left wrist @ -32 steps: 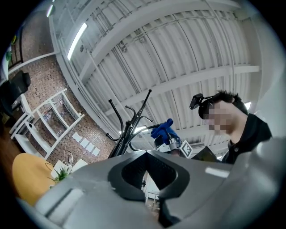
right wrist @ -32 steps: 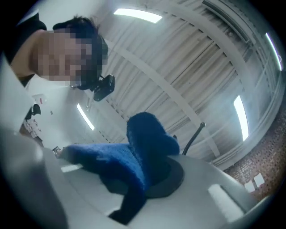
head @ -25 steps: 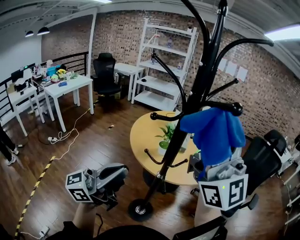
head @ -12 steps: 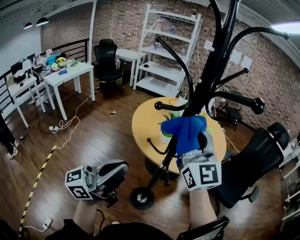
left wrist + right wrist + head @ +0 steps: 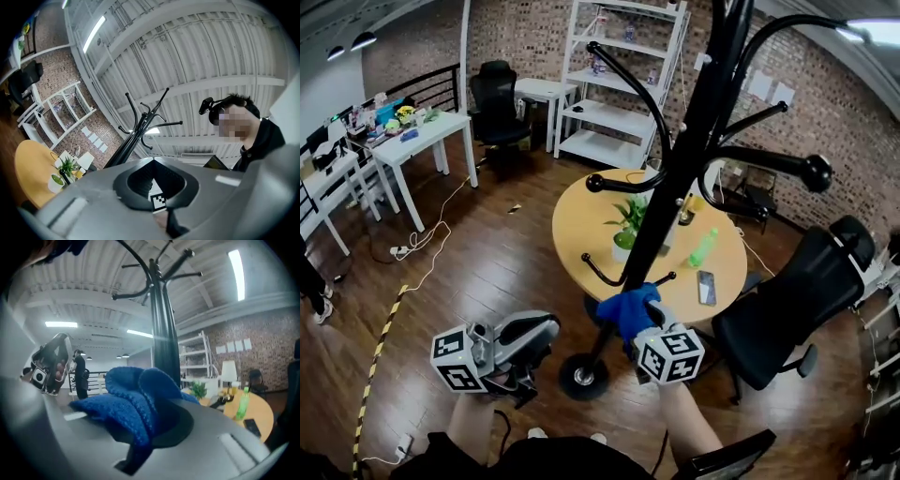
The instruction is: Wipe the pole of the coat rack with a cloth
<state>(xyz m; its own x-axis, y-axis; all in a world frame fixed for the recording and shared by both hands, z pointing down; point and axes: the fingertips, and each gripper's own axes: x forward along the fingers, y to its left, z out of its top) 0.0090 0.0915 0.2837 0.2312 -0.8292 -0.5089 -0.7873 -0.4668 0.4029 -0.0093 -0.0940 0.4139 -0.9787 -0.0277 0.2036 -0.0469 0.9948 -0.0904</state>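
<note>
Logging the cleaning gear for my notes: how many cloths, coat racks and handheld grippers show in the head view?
cloth: 1
coat rack: 1
Grippers: 2, the left gripper and the right gripper
Total: 4

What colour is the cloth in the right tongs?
The cloth is solid blue with a knitted texture; the right gripper view shows it best.

Ceiling strip lights fill the room with bright, even light. One strip (image 5: 236, 275) glows above and to the right of the right gripper (image 5: 140, 432), and another strip (image 5: 93, 33) above and left of the left gripper (image 5: 157, 187). Both gripper views bulge hard and fall to black at the corners. The grey bodies closest to each lens are soft, while the blue cloth (image 5: 133, 399) in the right jaws stays fairly crisp. In the head view a tube (image 5: 872, 33) far above and right of the right gripper blows out white. Floor shadows look faint.
</note>
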